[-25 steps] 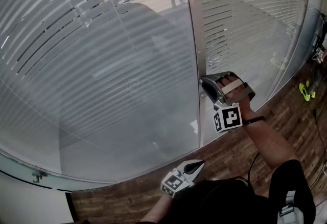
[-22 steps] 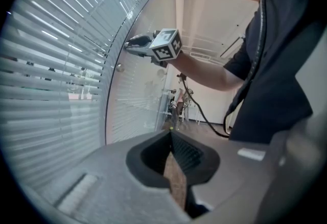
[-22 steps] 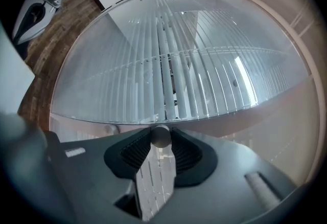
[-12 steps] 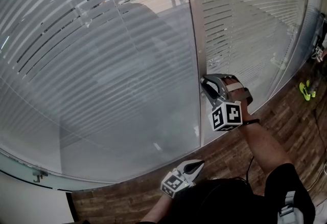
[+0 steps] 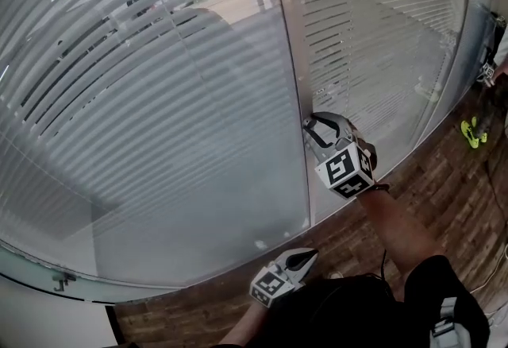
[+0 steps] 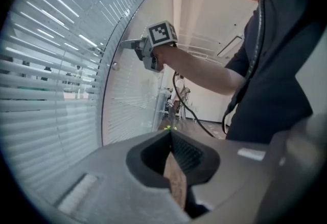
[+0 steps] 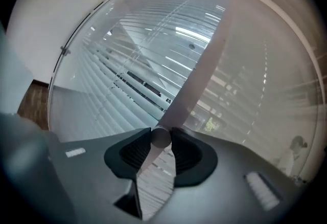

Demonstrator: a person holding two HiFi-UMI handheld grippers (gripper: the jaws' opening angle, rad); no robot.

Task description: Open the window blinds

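**Right claw pinches the knob on the window post**

In the right gripper view we see the right gripper (image 7: 161, 141) pinching a small round knob (image 7: 161, 136) on the grey window post (image 7: 204, 69). In the head view the gripper itself covers that knob. The blinds (image 5: 151, 100) hang behind glass (image 5: 198, 203) on both sides of the post. The left gripper (image 6: 170, 133) waits low by the body, jaws pressed together and empty.

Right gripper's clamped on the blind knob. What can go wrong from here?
1. The right gripper holds the knob only at its jaw tips. The knob is small and round, so twisting may let it slip out.
2. The tips sit right against the window frame, so a slip could scrape it.
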